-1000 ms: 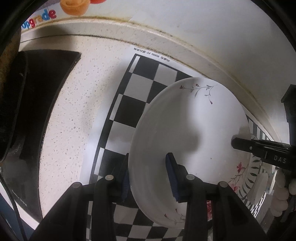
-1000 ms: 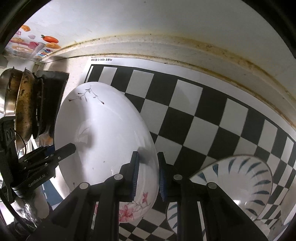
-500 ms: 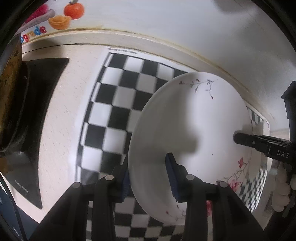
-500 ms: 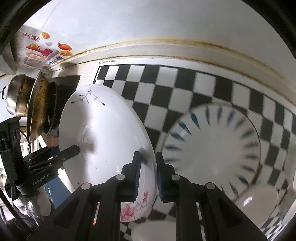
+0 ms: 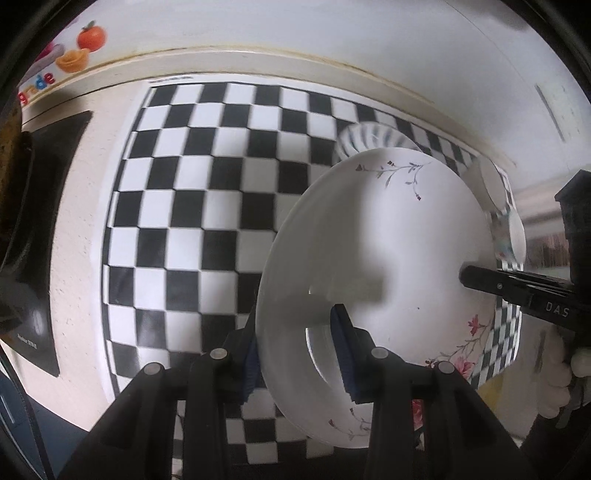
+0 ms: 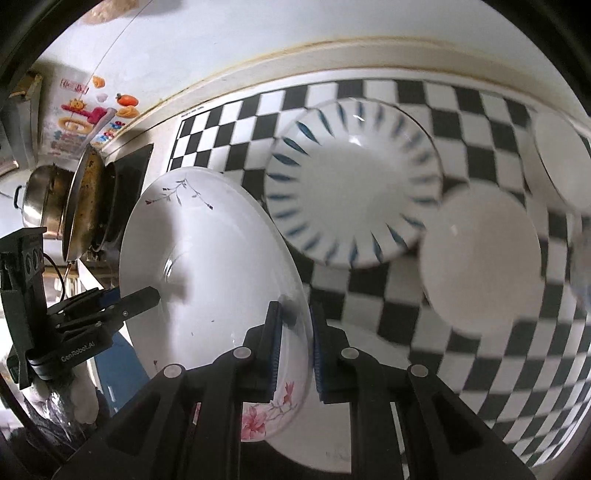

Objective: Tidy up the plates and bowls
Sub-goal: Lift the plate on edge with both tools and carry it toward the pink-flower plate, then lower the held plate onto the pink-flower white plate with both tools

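Left wrist view: left gripper point(image 5: 295, 345) clamps the floral plate's point(image 5: 388, 236) near rim above the checkered mat point(image 5: 192, 206), hiding most of the striped bowl point(image 5: 364, 138).

Right wrist view: right gripper point(image 6: 293, 345) pinches the opposite rim; beside lie a white bowl point(image 6: 480, 254) and pans point(image 6: 81, 199).

White floral plate point(image 6: 207, 258); seemingly blue-striped bowl point(image 6: 354, 173)

White wall point(image 5: 332, 33), speckled counter point(image 5: 81, 229), checkered mat point(image 5: 192, 192)
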Demonstrator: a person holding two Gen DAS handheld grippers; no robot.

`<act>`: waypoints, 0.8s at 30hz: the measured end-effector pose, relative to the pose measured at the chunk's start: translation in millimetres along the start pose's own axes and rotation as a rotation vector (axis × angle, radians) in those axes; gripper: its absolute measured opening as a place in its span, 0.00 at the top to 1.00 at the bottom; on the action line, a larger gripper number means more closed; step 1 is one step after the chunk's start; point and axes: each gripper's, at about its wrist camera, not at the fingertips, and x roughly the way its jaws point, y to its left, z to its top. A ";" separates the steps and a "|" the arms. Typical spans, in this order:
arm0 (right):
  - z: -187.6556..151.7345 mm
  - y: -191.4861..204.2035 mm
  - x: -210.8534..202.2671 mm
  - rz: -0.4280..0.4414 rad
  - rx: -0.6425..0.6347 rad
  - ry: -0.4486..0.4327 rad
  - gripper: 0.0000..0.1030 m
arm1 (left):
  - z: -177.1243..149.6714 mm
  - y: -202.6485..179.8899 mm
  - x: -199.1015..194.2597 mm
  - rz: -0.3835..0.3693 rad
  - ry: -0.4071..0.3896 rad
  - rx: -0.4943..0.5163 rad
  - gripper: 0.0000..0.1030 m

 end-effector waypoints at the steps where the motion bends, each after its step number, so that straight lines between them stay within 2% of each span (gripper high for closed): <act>1: -6.7 -3.8 -1.9 0.002 0.006 -0.003 0.84 | -3.2 -4.4 0.4 -0.001 0.004 0.009 0.68; 7: -54.4 -31.8 -7.9 0.014 0.071 -0.018 0.84 | -25.1 -36.8 10.5 0.002 0.039 0.058 0.68; 14: -102.3 -64.6 10.5 0.020 0.158 0.016 0.84 | -42.8 -58.2 44.6 0.021 0.116 0.096 0.68; 19: -125.8 -85.3 21.5 0.017 0.200 0.034 0.84 | -53.8 -73.6 65.4 0.051 0.154 0.133 0.68; 24: -133.3 -98.7 26.2 0.002 0.221 0.038 0.84 | -58.8 -88.1 81.0 0.077 0.179 0.158 0.68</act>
